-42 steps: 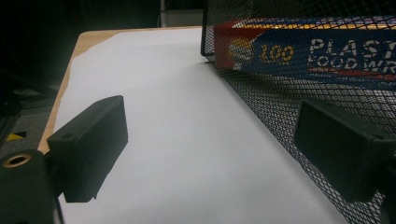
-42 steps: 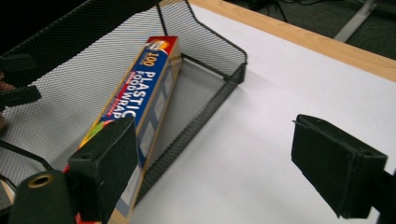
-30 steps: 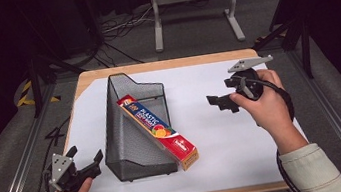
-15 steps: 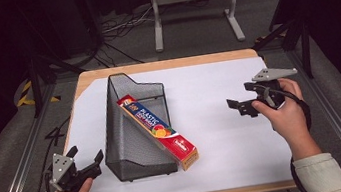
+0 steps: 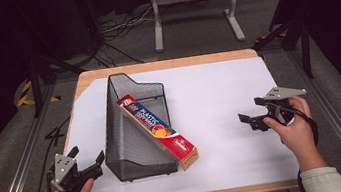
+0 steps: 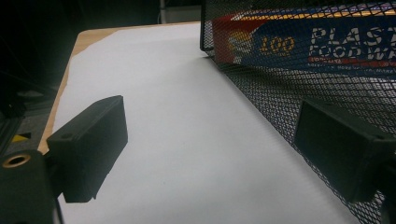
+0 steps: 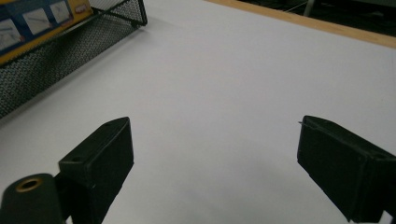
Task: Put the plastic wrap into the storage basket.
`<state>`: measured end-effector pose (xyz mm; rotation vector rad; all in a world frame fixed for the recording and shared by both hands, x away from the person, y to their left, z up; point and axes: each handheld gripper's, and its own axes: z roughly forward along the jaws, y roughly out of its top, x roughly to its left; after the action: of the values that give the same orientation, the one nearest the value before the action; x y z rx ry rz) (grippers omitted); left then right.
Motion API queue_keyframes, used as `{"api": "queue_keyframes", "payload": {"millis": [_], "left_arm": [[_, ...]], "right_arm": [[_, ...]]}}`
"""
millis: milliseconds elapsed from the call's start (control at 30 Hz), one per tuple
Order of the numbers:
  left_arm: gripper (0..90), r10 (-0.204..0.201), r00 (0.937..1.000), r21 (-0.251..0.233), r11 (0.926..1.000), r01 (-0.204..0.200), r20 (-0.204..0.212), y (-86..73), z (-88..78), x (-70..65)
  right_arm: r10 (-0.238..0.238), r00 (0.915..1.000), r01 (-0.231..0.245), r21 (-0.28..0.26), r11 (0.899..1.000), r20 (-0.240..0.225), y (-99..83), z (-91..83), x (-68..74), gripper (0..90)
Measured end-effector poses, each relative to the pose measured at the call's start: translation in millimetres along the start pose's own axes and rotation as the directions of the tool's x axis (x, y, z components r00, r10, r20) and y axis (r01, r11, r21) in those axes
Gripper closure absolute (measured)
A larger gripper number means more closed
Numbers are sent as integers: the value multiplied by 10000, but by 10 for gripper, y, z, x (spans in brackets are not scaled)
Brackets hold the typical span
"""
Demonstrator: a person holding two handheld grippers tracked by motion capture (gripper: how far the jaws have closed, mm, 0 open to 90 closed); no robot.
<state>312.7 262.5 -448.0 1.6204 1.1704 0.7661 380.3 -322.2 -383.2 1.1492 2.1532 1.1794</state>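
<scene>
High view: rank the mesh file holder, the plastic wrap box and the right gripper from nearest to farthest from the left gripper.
From the left gripper, at the table's near left corner:
1. Mesh file holder, just to its right.
2. Plastic wrap box, leaning inside the holder, its end sticking out the front.
3. Right gripper, across the white sheet near the right edge.

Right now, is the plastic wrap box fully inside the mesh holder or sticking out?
Sticking out. The plastic wrap box leans diagonally in the mesh holder, its far end inside and its near end protruding past the holder's open front.
</scene>
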Motion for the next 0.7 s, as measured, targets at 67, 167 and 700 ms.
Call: {"api": "queue_keyframes", "payload": {"millis": [67,167,700], "left_arm": [[108,-3,10000,-13,10000,3,-10,-2,0,3],[108,-8,10000,-7,10000,8,-21,-5,-1,6],[107,40,10000,5,10000,-40,72,1,17,11]], "right_arm": [[11,10000,-11,90,10000,65,-68,23,-17,113],[116,9999,-116,74,9999,59,-189,54,-44,113],[105,9997,-107,80,9999,235,-512,89,-88,109]]}}
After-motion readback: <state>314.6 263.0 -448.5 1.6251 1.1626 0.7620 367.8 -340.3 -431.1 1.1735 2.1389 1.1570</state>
